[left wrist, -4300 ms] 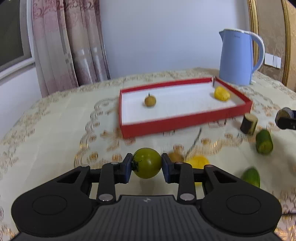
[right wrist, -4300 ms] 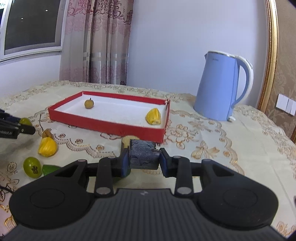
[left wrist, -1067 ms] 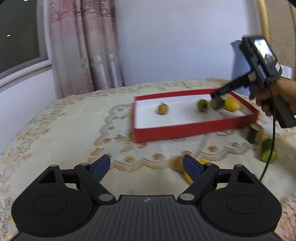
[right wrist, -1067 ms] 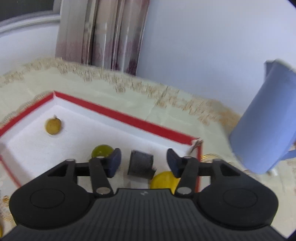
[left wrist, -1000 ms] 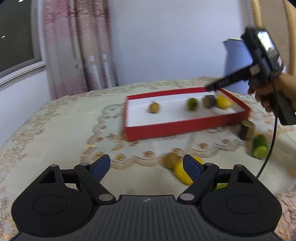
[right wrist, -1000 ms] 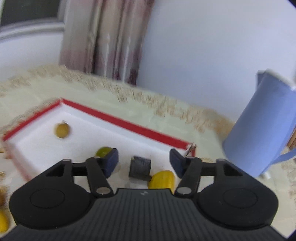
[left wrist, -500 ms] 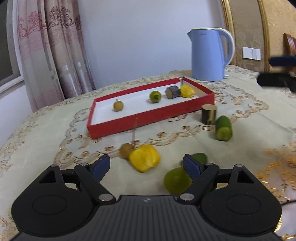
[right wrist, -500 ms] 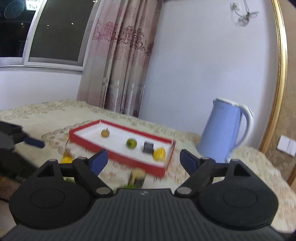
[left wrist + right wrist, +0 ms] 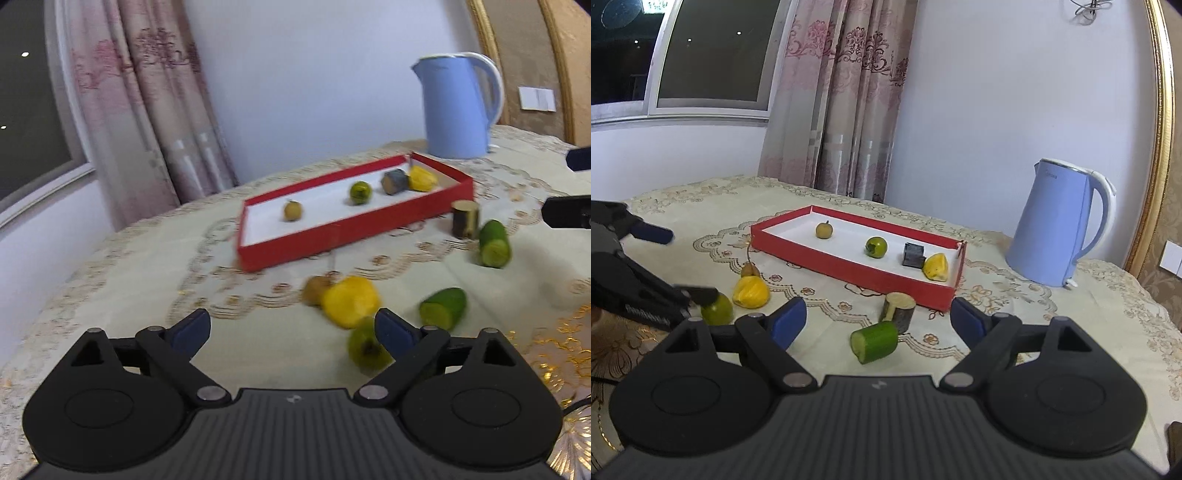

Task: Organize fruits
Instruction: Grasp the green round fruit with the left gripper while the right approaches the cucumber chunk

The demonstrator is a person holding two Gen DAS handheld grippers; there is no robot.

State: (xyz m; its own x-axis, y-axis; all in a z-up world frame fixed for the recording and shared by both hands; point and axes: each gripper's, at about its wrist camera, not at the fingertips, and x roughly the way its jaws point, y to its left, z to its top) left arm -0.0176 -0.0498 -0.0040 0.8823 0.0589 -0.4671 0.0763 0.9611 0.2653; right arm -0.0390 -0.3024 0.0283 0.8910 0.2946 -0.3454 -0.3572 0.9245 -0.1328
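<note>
Both tools had pulled back from the red tray [image 9: 849, 264] since the earlier frames, each having left its load inside: a green round fruit [image 9: 876, 246] and a dark block [image 9: 913, 254] now lay in the tray between the small brown fruit [image 9: 823, 229] and the yellow piece [image 9: 936, 267].

Largest to smallest: cloth-covered surface [image 9: 1052, 332]; blue kettle [image 9: 1058, 225], standing beyond the tray's right end; tray; loose items.

Left tool [image 9: 291, 328]: jaws spread wide, nothing held. Right tool [image 9: 879, 319]: jaws spread wide, nothing held.

Still outside the tray:
- yellow fruit [image 9: 351, 301] touching a brown stemmed fruit [image 9: 316, 290]
- green fruit [image 9: 365, 347], just inside the left tool's right finger, off centre
- cucumber piece [image 9: 875, 341], midway ahead of the right tool, long axis running roughly across the jaw gap
- second cucumber piece [image 9: 443, 308]
- wood-like stub [image 9: 898, 308], upright, just behind the first cucumber piece

Judgement: the left tool was nearest the green fruit and would need a small shift right to centre it; the right tool was nearest the cucumber piece.
</note>
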